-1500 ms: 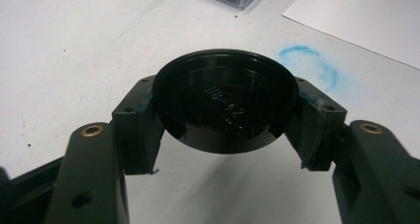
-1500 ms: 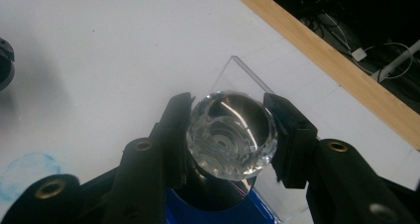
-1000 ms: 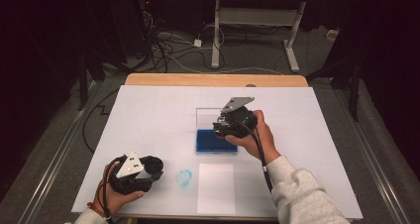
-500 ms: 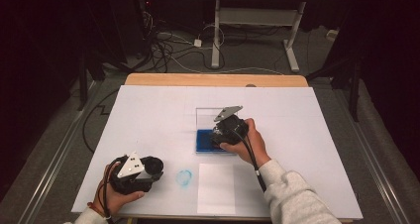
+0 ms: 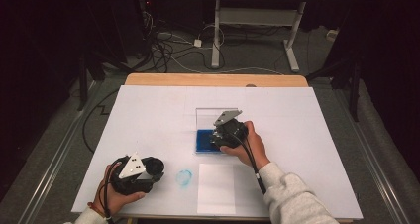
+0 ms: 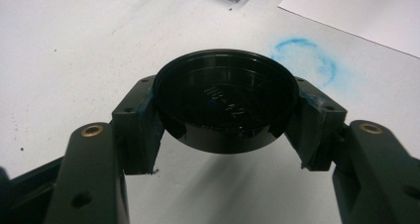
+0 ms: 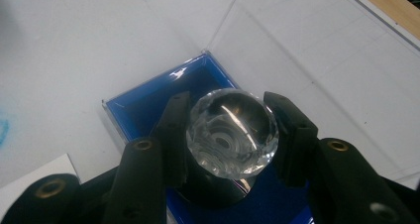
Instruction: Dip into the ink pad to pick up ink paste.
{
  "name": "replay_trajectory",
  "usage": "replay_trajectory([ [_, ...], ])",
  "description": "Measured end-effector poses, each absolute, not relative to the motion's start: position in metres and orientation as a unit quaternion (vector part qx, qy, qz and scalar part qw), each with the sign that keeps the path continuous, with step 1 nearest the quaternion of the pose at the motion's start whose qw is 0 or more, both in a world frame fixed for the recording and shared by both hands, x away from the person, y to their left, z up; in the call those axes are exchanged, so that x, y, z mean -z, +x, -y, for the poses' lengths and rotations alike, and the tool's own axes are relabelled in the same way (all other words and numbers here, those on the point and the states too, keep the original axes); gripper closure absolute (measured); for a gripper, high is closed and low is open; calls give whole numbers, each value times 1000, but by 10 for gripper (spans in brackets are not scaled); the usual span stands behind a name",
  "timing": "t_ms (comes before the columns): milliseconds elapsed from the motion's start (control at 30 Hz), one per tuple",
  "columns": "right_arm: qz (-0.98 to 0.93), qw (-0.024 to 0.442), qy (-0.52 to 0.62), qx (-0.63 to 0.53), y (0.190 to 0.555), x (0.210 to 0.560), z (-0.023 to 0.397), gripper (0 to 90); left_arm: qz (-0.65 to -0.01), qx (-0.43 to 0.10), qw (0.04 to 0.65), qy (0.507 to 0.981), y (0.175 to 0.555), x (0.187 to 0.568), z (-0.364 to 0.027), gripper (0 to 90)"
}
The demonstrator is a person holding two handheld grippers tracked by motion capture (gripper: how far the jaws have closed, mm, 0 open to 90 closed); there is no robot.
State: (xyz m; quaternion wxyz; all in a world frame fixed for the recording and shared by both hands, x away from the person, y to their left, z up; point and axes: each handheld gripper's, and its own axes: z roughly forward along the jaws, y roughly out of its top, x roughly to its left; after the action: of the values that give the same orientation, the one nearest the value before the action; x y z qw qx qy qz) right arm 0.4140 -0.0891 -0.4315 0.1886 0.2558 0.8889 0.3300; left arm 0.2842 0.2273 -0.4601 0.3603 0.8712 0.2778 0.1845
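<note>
Right hand-held gripper [image 7: 225, 135], clamped on faceted clear-glass stamp [image 7: 232, 133], has sunk onto blue ink pad [image 5: 207, 140], inking underway; left hand-held gripper [image 6: 225, 135] grips round black cap [image 6: 225, 102]

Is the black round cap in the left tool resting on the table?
No, the black round cap hangs clamped in the left tool, above the table.

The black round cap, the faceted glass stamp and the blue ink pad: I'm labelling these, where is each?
black round cap [image 6: 225, 105], left gripper view, inner face.
faceted glass stamp [image 7: 232, 133], right gripper view, clear top.
blue ink pad [image 7: 148, 107], right gripper view, blue surface.
</note>
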Motion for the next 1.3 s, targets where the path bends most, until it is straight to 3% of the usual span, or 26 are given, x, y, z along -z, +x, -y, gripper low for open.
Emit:
replay_trajectory([
  [767, -888, 182, 263, -330, 417, 431, 89, 570, -276, -182, 358, 873, 284, 461, -226, 367],
  [900, -893, 202, 252, -313, 412, 431, 84, 570, -277, -181, 359, 873, 285, 461, -226, 368],
  [1100, -886, 185, 266, -331, 418, 432, 89, 571, -274, -180, 358, 874, 284, 460, -226, 367],
  [1300, -889, 205, 254, -322, 412, 432, 87, 571, -274, -179, 357, 875, 284, 461, -226, 368],
])
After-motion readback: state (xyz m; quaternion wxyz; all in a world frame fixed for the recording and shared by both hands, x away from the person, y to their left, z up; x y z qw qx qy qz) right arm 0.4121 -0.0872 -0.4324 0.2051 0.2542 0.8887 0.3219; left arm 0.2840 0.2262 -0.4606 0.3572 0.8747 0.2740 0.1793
